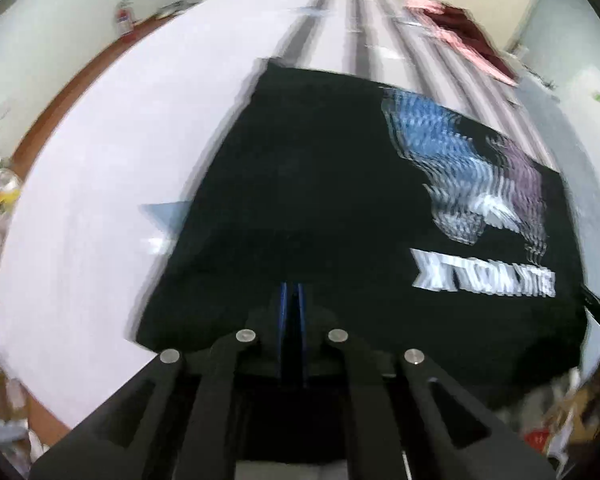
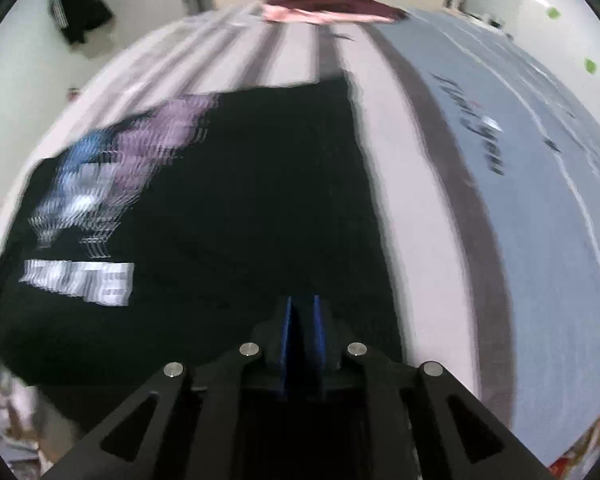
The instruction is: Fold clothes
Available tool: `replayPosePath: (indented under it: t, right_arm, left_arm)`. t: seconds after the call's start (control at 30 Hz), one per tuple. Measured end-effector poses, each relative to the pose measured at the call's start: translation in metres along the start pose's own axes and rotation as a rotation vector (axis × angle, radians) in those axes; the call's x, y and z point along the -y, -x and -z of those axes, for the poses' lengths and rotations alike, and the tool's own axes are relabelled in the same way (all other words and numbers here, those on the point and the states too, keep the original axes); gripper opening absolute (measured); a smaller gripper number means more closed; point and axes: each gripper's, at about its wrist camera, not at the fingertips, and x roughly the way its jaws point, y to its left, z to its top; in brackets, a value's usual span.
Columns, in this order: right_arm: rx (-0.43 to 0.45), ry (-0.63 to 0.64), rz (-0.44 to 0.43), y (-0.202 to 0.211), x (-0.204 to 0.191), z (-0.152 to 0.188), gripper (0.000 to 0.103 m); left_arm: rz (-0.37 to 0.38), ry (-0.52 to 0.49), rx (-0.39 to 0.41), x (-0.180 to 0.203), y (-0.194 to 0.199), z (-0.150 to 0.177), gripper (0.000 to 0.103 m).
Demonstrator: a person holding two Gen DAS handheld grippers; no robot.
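shirt print: smeared by motion blur, lettering unreadable
far garments: pink and maroon, shapes blurred together
right gripper: whether cloth sat between the pads was unclear

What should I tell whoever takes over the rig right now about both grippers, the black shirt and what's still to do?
Left gripper: shut, fingers together over the near part of the black T-shirt; whether cloth is pinched is hidden by blur.
Right gripper: nearly shut over the same shirt's near right part; grip on cloth unclear.
The shirt lies spread, print up, on the striped sheet.
A dark red and pink garment sits at the far end.
Done: the shirt is laid out.
Left: no finished fold shows; the far garment is untouched.
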Motion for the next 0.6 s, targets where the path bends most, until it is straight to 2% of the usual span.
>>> replayPosePath:
  t: [0.03, 0.13, 0.2, 0.27, 0.37, 0.43, 0.53, 0.6]
  right_arm:
    - [0.014, 0.014, -0.035, 0.005, -0.014, 0.001, 0.012]
    - [0.021, 0.041, -0.152, 0.012, -0.055, 0.008, 0.016]
    - [-0.004, 0.074, -0.181, 0.005, -0.075, 0.017, 0.016]
    - [-0.034, 0.098, -0.172, -0.003, -0.081, 0.026, 0.016]
    - [-0.054, 0.039, -0.114, -0.009, -0.049, 0.034, 0.013]
    - [-0.058, -0.018, -0.045, -0.006, -0.011, 0.036, 0.012]
    - [-0.065, -0.098, 0.047, -0.001, 0.045, 0.039, 0.011]
    - [-0.074, -0.115, 0.066, 0.000, 0.070, 0.040, 0.002]
  left_arm:
    - [0.050, -0.023, -0.002, 0.016, 0.001, 0.003, 0.003]
    - [0.097, -0.068, -0.042, 0.036, -0.014, 0.013, 0.003]
    - [0.127, -0.098, -0.069, 0.049, -0.024, 0.019, 0.003]
    - [0.070, -0.084, -0.092, 0.029, -0.032, 0.029, 0.003]
    - [-0.020, 0.018, -0.090, -0.029, -0.035, 0.037, 0.002]
    - [-0.068, 0.057, -0.075, -0.064, -0.029, 0.036, 0.002]
    - [-0.088, 0.055, -0.077, -0.083, -0.027, 0.031, 0.002]
    - [-0.095, 0.055, -0.079, -0.082, -0.024, 0.026, 0.002]
